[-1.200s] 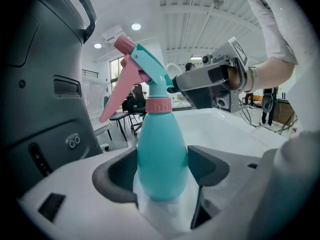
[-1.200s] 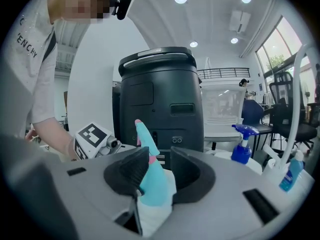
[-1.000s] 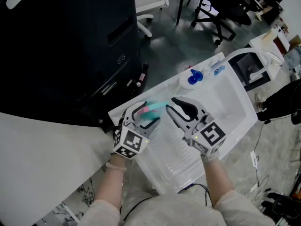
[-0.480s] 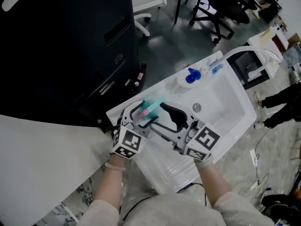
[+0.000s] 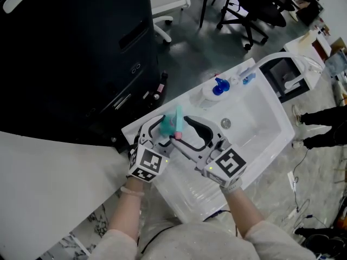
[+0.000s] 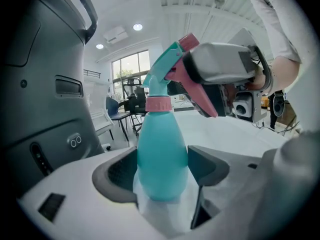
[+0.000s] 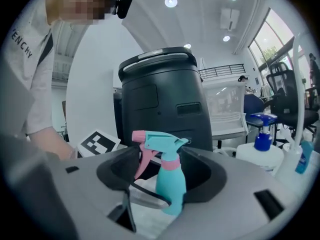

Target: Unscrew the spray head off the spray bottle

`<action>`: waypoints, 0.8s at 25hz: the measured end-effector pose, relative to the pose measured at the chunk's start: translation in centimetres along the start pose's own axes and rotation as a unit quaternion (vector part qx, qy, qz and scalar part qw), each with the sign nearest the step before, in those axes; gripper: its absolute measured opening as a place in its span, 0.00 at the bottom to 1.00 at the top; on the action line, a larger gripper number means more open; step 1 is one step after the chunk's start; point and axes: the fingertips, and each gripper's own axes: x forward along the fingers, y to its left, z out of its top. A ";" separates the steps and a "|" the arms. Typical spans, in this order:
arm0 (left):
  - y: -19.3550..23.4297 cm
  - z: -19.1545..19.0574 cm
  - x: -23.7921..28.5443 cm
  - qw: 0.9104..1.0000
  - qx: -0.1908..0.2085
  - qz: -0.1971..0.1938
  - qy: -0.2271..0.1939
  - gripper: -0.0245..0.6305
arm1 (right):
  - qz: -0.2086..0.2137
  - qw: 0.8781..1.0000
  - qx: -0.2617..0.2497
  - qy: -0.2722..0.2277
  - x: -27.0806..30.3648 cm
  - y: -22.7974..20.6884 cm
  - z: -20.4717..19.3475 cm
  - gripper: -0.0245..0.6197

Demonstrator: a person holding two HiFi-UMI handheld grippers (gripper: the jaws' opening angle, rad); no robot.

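Since a second ago the right gripper (image 7: 165,175) has swung in from the right to meet the bottle, and its jaws have just been opening. They now stand wide, with the spray head (image 7: 161,145) between them and a gap on either side, so nothing is gripped. The bottle itself has come up from a slant to near upright.

The left gripper (image 6: 162,171) has its jaws closed on the lower body of the teal spray bottle (image 6: 161,156) and holds it in the air over the draining side of the white sink (image 5: 282,110).

As for progress, the head is still on. The pink collar (image 6: 158,104) sits flush on the neck with no gap showing, though I cannot tell whether it has been loosened at all. By my reading, still to come are closing on the head or collar, turning it off the thread, and lifting it clear.

The bottle's long axis stands roughly vertical with the neck up. The pink-tipped nozzle points sideways toward the right gripper, and the trigger hangs below it.
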 end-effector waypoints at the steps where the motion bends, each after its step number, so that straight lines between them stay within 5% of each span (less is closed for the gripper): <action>1: 0.0 0.0 0.0 1.000 0.000 0.000 0.001 0.53 | -0.002 1.000 -0.001 0.002 -0.4 -0.3 -0.1 0.45; 6: 0.0 0.0 0.0 1.000 -0.001 -0.001 0.002 0.53 | -0.020 1.000 0.002 0.010 -2.3 -1.7 -0.5 0.42; 14: 0.0 0.1 0.0 1.000 -0.002 0.000 0.003 0.53 | -0.066 0.997 0.026 -0.013 -3.5 -5.2 -0.2 0.19; 20: 0.0 0.0 0.0 1.000 -0.003 0.001 0.002 0.53 | -0.096 0.994 0.028 -0.032 -2.1 -6.3 0.5 0.11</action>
